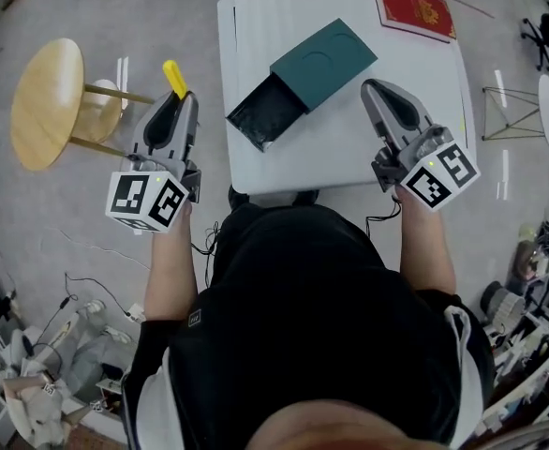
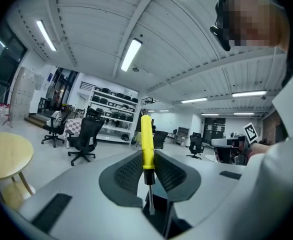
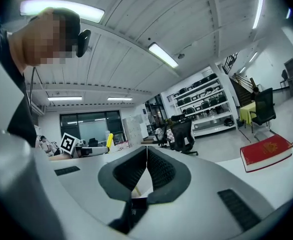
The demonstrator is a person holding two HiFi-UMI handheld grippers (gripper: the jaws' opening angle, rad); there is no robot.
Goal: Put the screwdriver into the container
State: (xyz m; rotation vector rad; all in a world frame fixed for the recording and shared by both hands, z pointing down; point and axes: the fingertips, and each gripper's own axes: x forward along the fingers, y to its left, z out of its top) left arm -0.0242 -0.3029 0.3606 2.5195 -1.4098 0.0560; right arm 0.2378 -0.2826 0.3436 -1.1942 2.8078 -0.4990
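A screwdriver with a yellow handle (image 2: 147, 141) stands upright between the jaws of my left gripper (image 2: 147, 169), which is shut on it; its metal shaft points back toward the camera. In the head view the left gripper (image 1: 171, 111) is off the table's left edge with the yellow handle (image 1: 174, 78) sticking out past its tips. The container (image 1: 303, 81) is a dark teal box with a black drawer pulled out toward the near left, lying on the white table (image 1: 424, 129). My right gripper (image 1: 379, 97) hovers just right of the box, jaws shut and empty.
A red book (image 1: 415, 9) lies at the table's far right corner, also seen as a red book (image 3: 265, 151) in the right gripper view. A round wooden stool (image 1: 48, 101) stands left of the table. Cables and clutter cover the floor at both lower sides.
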